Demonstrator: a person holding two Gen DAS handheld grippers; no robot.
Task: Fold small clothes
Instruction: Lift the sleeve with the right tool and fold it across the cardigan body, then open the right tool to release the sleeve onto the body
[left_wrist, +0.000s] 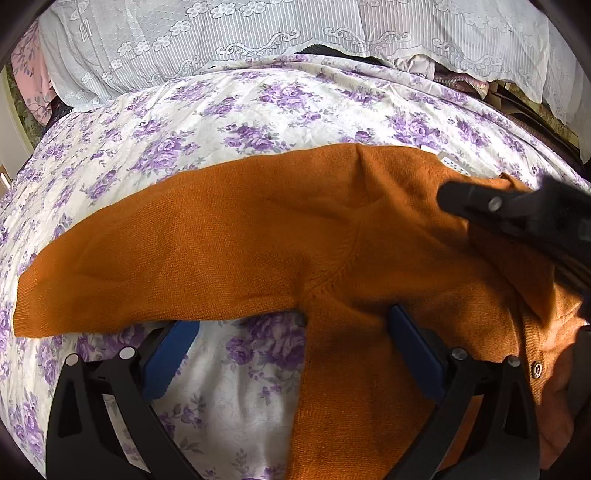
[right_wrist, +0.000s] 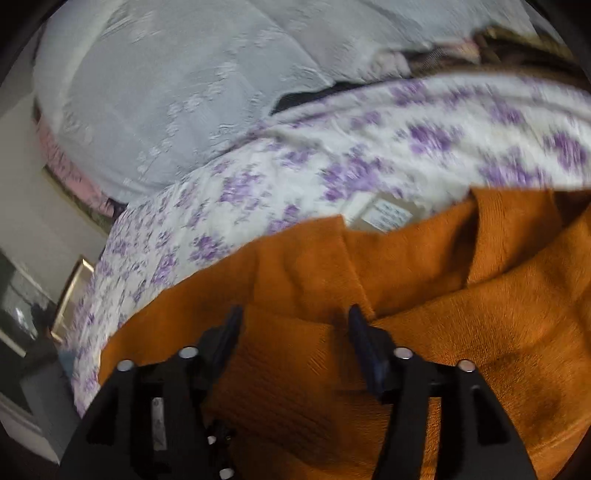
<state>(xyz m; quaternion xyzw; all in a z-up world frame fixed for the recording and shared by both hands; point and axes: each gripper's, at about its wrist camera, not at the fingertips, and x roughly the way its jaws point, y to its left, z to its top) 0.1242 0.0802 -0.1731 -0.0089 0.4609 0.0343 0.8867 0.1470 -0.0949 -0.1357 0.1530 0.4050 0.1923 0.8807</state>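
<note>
An orange knit cardigan (left_wrist: 280, 236) lies on a bedsheet with purple flowers (left_wrist: 207, 110), one sleeve (left_wrist: 110, 280) stretched out to the left. My left gripper (left_wrist: 291, 332) is open at the armpit, its right finger on the cardigan's body, its left finger under the sleeve's edge. My right gripper (right_wrist: 295, 321) is open over the cardigan (right_wrist: 443, 295) near the collar; it also shows in the left wrist view (left_wrist: 448, 197) as a dark finger over the shoulder. A white care label (right_wrist: 388, 216) sticks out at the neck. A button (left_wrist: 536, 368) shows at the right.
A white lace cover (left_wrist: 258, 33) lies over bedding at the far side of the bed. Pink fabric (left_wrist: 31, 74) sits at the far left. Furniture and a picture frame (right_wrist: 70, 291) stand beyond the bed's left edge.
</note>
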